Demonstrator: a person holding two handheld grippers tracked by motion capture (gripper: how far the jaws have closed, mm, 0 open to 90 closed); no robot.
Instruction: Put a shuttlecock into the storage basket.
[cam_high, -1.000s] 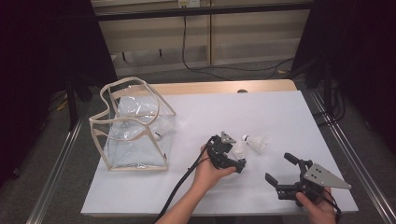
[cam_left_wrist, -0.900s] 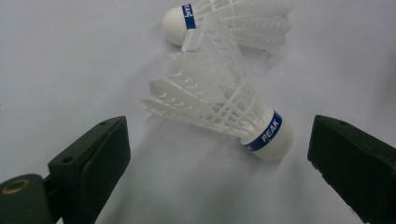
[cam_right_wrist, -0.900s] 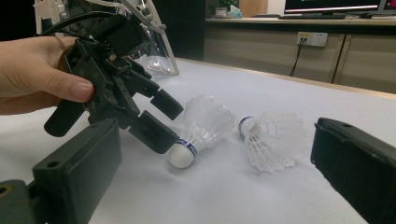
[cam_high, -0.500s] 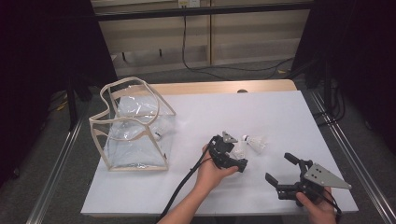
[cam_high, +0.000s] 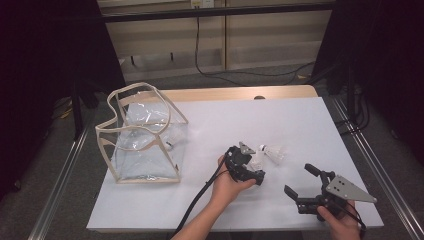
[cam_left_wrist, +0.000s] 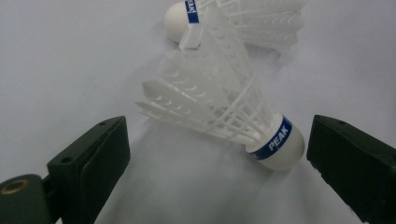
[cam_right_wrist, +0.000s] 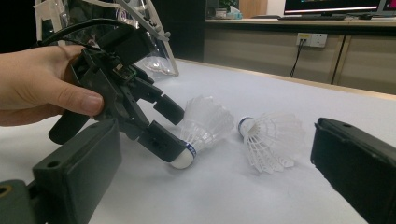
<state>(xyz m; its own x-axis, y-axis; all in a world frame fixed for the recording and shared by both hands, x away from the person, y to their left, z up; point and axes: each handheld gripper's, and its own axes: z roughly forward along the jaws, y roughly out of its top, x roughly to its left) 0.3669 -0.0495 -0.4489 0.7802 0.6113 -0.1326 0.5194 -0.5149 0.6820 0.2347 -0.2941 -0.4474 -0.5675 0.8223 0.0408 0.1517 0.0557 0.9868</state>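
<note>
Two white shuttlecocks with blue bands lie on the white table. The nearer shuttlecock (cam_left_wrist: 219, 109) (cam_high: 257, 161) (cam_right_wrist: 203, 123) lies on its side between the jaws of my left gripper (cam_left_wrist: 215, 158) (cam_high: 256, 166) (cam_right_wrist: 164, 122), which is open around it, its cork close to one jaw. The second shuttlecock (cam_left_wrist: 243, 18) (cam_high: 274, 153) (cam_right_wrist: 271, 137) lies just beyond. My right gripper (cam_high: 300, 180) (cam_right_wrist: 210, 177) is open with nothing between its fingers, low at the table's front right, facing the shuttlecocks.
A clear plastic bag (cam_high: 142, 135) (cam_right_wrist: 140, 28) with beige trim stands open at the table's left. The table (cam_high: 280, 115) has a wooden strip along its far edge. A black cable (cam_high: 200, 200) trails from the left gripper toward the front edge.
My left gripper has edged slightly forward and right, closing in around the nearer shuttlecock. The right gripper has stayed put.
</note>
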